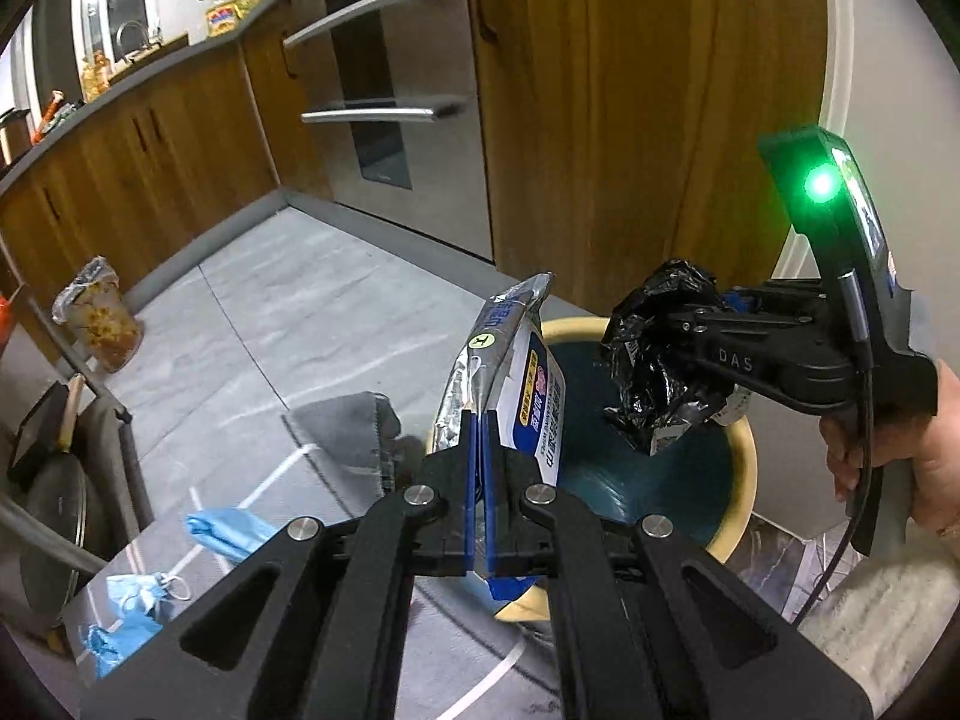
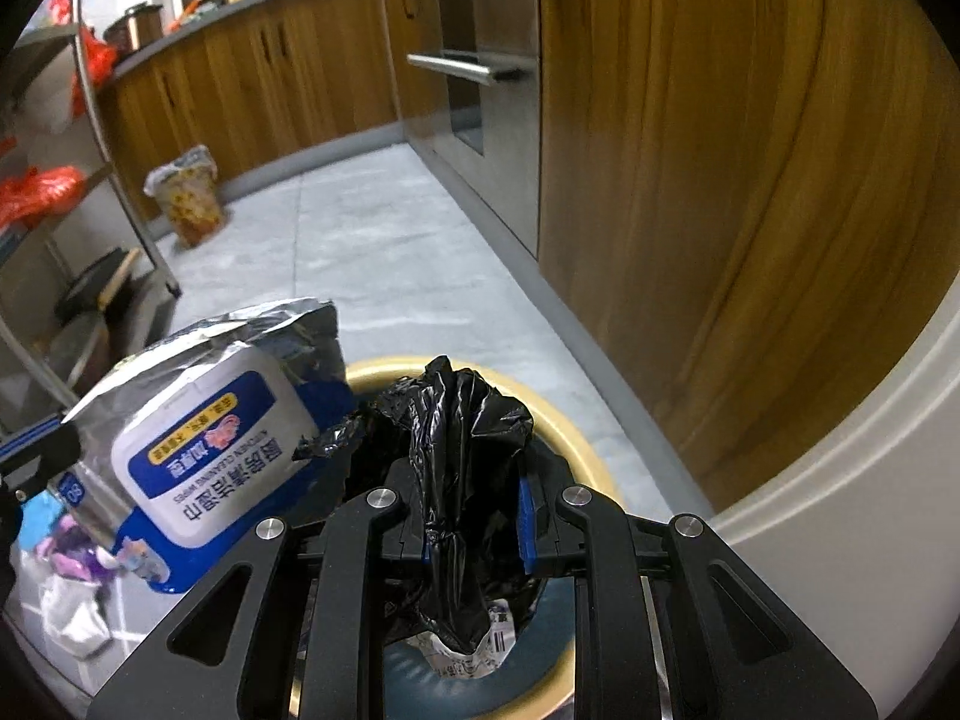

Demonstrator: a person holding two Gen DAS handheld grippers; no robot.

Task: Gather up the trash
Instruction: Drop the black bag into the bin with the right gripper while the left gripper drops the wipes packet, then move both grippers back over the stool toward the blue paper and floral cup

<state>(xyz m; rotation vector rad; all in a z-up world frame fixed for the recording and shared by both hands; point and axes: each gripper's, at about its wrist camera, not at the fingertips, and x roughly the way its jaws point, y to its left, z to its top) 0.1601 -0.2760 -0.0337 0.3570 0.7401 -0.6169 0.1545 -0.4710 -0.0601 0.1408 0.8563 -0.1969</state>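
Observation:
My left gripper (image 1: 479, 420) is shut on a silver and blue wet-wipes packet (image 1: 510, 372), held upright over the left rim of a round bin (image 1: 741, 480) with a cream rim and dark blue inside. The packet also shows in the right wrist view (image 2: 216, 450). My right gripper (image 2: 471, 516) is shut on a crumpled black plastic bag (image 2: 462, 432) with a white label scrap at its lower end, held above the bin (image 2: 576, 438). From the left wrist view the right gripper (image 1: 672, 330) and black bag (image 1: 654, 360) hang over the bin's far side.
Blue face masks (image 1: 222, 531) and a grey cloth (image 1: 354, 426) lie on the mat at the left. A bagged snack tub (image 1: 99, 324) stands on the grey tiled floor by wooden cabinets (image 1: 138, 162). An oven (image 1: 396, 96) and a metal rack (image 2: 108, 180) flank the floor.

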